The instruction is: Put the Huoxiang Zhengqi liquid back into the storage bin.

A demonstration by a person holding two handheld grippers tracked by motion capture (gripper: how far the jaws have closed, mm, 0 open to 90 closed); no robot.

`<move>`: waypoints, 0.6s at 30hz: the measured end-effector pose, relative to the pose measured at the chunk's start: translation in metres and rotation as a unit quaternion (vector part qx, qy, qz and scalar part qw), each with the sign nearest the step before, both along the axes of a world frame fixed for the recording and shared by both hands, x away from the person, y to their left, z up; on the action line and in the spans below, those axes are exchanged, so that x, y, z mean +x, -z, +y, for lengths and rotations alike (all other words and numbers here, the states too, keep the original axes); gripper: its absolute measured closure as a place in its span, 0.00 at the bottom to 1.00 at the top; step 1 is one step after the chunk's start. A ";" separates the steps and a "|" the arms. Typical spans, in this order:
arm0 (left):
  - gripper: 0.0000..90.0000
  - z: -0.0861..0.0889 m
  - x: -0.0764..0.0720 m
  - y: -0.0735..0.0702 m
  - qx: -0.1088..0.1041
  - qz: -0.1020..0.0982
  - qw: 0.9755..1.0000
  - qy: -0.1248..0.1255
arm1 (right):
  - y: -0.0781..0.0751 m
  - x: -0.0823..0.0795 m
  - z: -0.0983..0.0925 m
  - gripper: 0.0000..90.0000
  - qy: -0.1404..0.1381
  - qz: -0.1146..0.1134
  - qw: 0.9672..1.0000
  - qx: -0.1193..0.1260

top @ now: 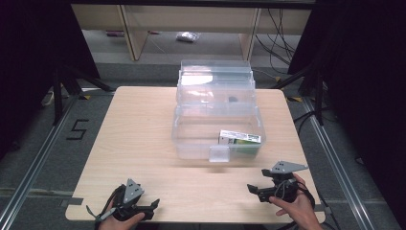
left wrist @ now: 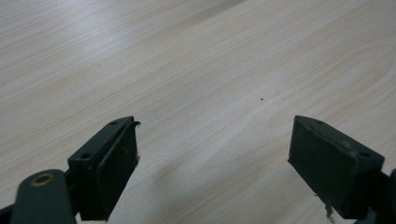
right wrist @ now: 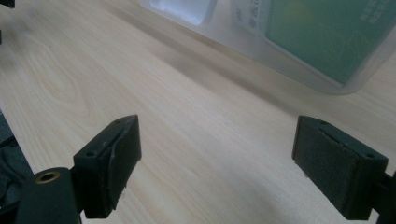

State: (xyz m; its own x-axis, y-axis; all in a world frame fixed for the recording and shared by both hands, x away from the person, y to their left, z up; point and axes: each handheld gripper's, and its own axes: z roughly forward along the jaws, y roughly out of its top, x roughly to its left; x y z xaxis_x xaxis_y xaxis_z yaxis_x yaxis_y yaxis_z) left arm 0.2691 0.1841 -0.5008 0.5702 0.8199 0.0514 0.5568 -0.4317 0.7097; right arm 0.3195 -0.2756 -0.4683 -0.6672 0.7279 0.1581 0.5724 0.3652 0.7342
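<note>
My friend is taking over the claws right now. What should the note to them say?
Left claw: open, holding nothing, low over the wooden table at its near left edge.
Right claw: open, holding nothing, near the right front edge, pointed toward the box.
Clear plastic storage box: mid-table, lid swung open behind it. A green and white carton lies inside at the front right corner.
Done: box is open, carton is in it.
Left: nothing is gripped yet; whatever comes next with the box or its front latch is likely the right claw's job, since it is closer.
</note>
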 end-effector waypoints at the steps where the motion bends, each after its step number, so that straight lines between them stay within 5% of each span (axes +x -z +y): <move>1: 0.17 0.000 0.000 0.000 -0.002 0.000 1.000 0.000 | 0.001 -0.001 -0.001 0.18 -0.002 -0.001 1.000 -0.002; 9: 0.17 0.000 0.000 0.000 -0.006 0.000 1.000 0.001 | 0.013 -0.010 -0.006 0.18 0.002 0.004 1.000 0.002; 13: 0.17 0.000 -0.001 0.000 -0.002 0.000 1.000 -0.001 | 0.018 -0.015 -0.006 0.18 0.004 0.023 1.000 -0.010; 18: 0.17 0.000 0.000 -0.001 -0.002 0.002 1.000 0.002 | 0.021 -0.014 -0.006 0.18 0.004 0.018 1.000 -0.022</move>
